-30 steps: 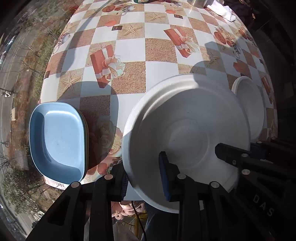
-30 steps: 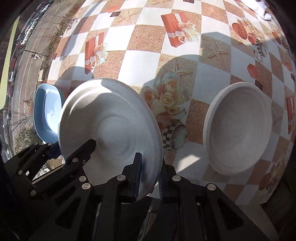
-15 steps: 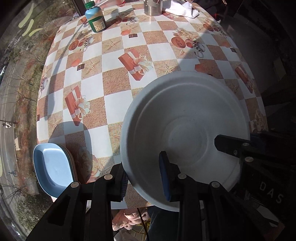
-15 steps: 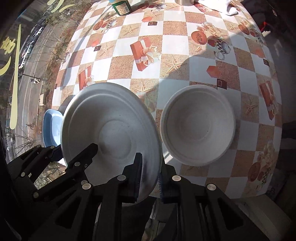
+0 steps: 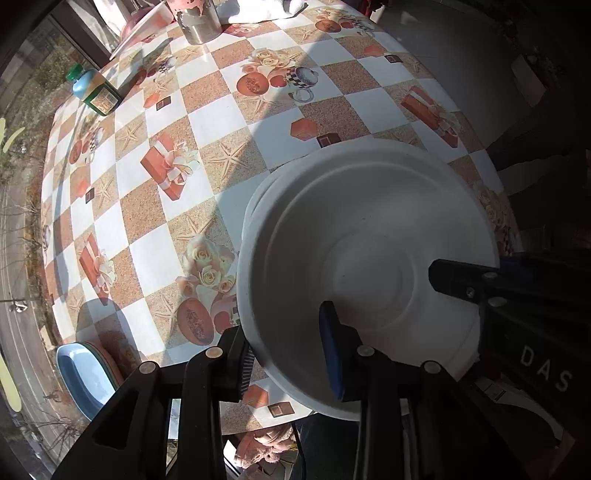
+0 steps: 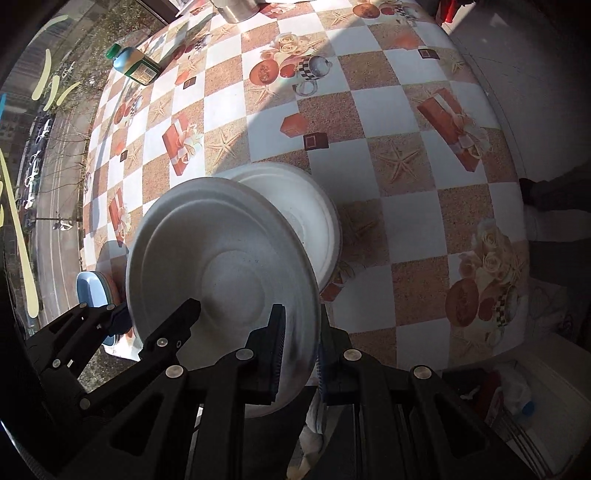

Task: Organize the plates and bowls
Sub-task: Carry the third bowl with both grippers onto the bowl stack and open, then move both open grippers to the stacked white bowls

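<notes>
Left wrist view is showing the left hand-held gripper (image 5: 290,356) clamped on the near rim of a white plate (image 5: 369,273), one finger under the rim and the blue-padded finger inside the dish, while the plate is filling the lower right of the frame and tilting above the checkered worktop (image 5: 221,122). The tip of the right hand-held gripper (image 5: 460,282) is reaching onto the plate from the right edge of the frame. Behind the plate's upper left edge, the rim of a white bowl (image 5: 255,201) is peeking out. A stack of blue plates (image 5: 86,373) is sitting at the lower left edge of the worktop, well apart from the white ones. A green bottle (image 5: 96,92) is standing in the upper left, and a metal can (image 5: 197,22) is sitting at the top centre. In the right wrist view, the right hand-held gripper (image 6: 299,350) is pinching the same plate (image 6: 221,273) at its lower right rim, the plate partly covering the white bowl (image 6: 310,210) resting on the worktop (image 6: 369,122) in mid-frame. The left hand-held gripper (image 6: 122,317) is gripping the plate's left rim at the lower left, beside the blue plates (image 6: 90,290).
</notes>
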Demonstrator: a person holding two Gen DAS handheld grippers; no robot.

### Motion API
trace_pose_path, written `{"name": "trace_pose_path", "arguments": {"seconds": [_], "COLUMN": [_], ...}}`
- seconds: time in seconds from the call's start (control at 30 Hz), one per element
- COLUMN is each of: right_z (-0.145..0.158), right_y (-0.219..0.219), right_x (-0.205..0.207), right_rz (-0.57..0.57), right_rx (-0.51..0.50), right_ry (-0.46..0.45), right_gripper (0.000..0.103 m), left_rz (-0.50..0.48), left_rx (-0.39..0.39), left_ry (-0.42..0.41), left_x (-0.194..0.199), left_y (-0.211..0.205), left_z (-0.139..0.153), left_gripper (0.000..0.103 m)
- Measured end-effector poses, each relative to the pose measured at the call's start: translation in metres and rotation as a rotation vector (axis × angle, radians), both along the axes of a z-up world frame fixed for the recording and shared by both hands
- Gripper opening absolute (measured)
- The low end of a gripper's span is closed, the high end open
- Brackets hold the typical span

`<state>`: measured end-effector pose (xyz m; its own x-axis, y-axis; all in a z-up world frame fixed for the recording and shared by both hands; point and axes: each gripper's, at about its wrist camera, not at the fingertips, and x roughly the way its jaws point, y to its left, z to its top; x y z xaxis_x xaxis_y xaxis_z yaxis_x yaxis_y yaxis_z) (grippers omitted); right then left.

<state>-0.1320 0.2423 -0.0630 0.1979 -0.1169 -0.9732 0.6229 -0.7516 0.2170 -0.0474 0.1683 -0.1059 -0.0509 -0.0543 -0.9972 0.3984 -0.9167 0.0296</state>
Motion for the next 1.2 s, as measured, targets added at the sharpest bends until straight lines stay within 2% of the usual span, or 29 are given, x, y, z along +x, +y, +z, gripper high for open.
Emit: {"name": "trace_pose_path", "arguments": {"seconds": [0.23,0.33,0.4,0.5,0.53,0.57,0.6,0.63,0.77,0.83,1.03,1.1,1.2], "right_z": [-0.011,-0.019,-0.025,-0.027,-0.027,-0.026,-0.024,-0.023,-0.021,-0.020,-0.014,-0.019,-0.025], "right_y": [-0.004,-0.017,-0.024,-0.033,-0.034,-0.033,-0.032,-0.030,-0.021,-0.016,-0.001,0.004,0.006], "right_x": [-0.010,-0.011,-0.013,-0.017,-0.018,-0.019,-0.020,-0.021,-0.020,-0.019,-0.001,0.000,-0.003], "right_rz": [-0.006,0.025,0.037,0.074,0.088,0.094,0.098,0.101,0.123,0.133,0.231,0.206,0.172], "right_rx": [0.016,0.016,0.013,0.033,0.042,0.049,0.050,0.045,0.051,0.049,0.062,0.077,0.108], "right_ry": [0.002,0.006,0.002,0.033,0.040,0.045,0.054,0.066,0.061,0.057,0.119,0.099,0.073], "right_gripper": [0.018,0.018,0.017,0.018,0.034,0.071,0.089,0.099,0.099,0.102,0.102,0.102,0.102], "left_rz": [0.051,0.069,0.079,0.078,0.077,0.074,0.073,0.077,0.070,0.069,0.052,0.058,0.059], "left_rx": [-0.007,-0.025,-0.053,-0.075,-0.072,-0.060,-0.048,-0.041,-0.014,0.014,0.035,0.039,0.005], "left_ry": [-0.019,-0.035,-0.043,-0.031,-0.036,-0.042,-0.046,-0.054,-0.050,-0.041,-0.036,-0.041,-0.045], "left_x": [-0.008,-0.012,-0.010,-0.004,-0.001,0.002,0.004,0.007,0.019,0.023,0.026,0.028,0.030], "left_y": [-0.017,-0.025,-0.027,-0.028,-0.028,-0.028,-0.027,-0.027,-0.022,-0.019,-0.018,-0.019,-0.021], "left_z": [-0.011,-0.016,-0.016,-0.012,-0.011,-0.012,-0.013,-0.014,-0.013,-0.010,-0.005,-0.004,0.001], "left_gripper": [0.035,0.045,0.066,0.079,0.079,0.080,0.081,0.081,0.089,0.102,0.103,0.103,0.103]}}
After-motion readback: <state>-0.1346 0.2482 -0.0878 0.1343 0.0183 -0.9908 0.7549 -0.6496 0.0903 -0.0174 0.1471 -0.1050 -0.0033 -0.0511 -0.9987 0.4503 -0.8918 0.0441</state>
